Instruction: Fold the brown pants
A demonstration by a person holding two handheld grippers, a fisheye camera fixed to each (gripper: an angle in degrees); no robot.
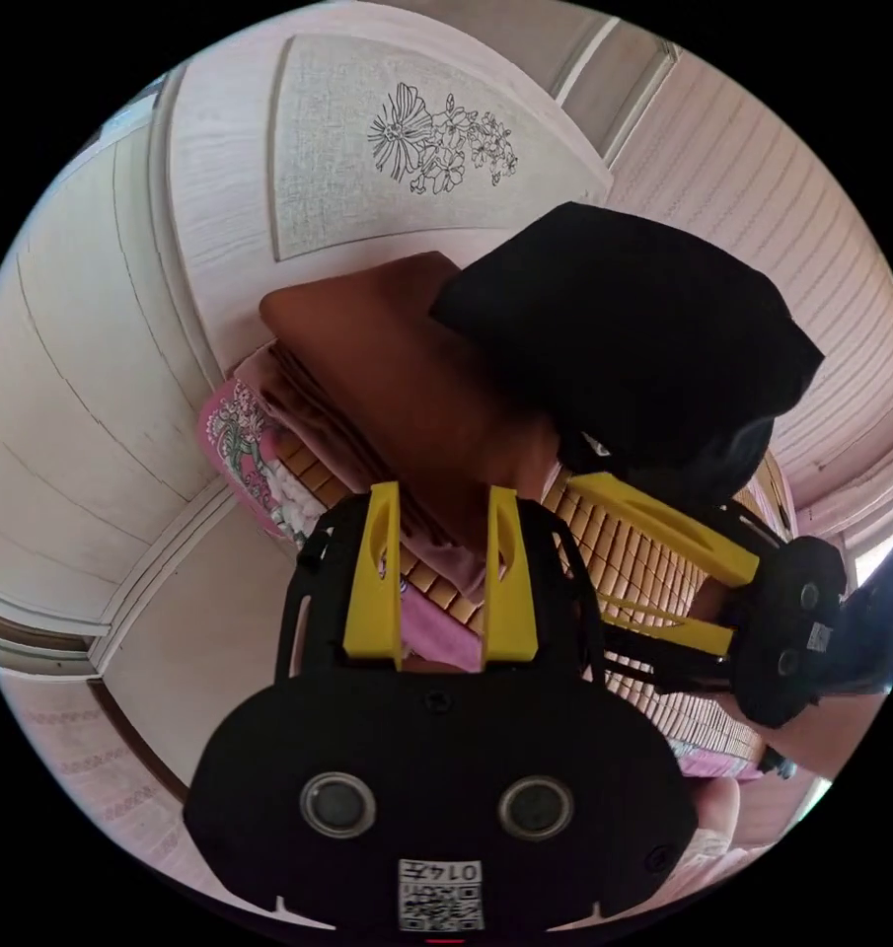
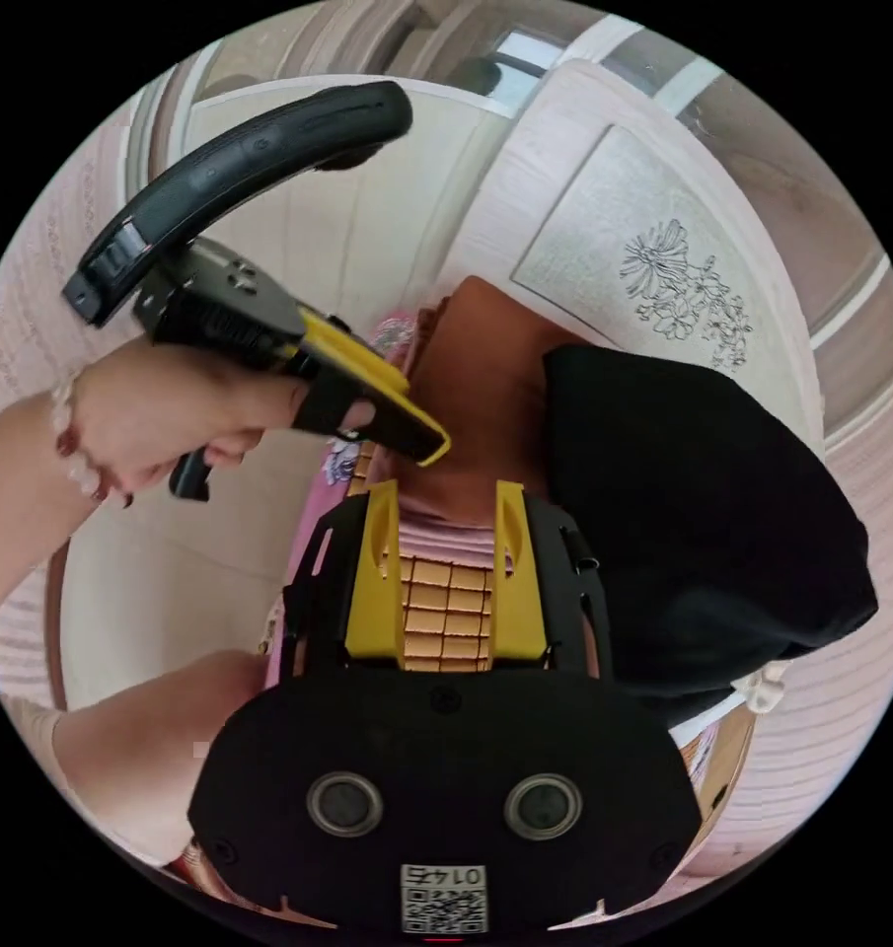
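Readable marks

A QR sticker with small mirrored characters was seen on each gripper's black body; its characters were not made out.

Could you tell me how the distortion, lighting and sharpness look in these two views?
Left gripper view: fisheye circle with black corners, headboard panel lines bowed; even daylight, no glare; brown pants slightly soft, black garment without detail. Right gripper view: same bowing; left gripper and hand sharp; right gripper crisp over the mat.
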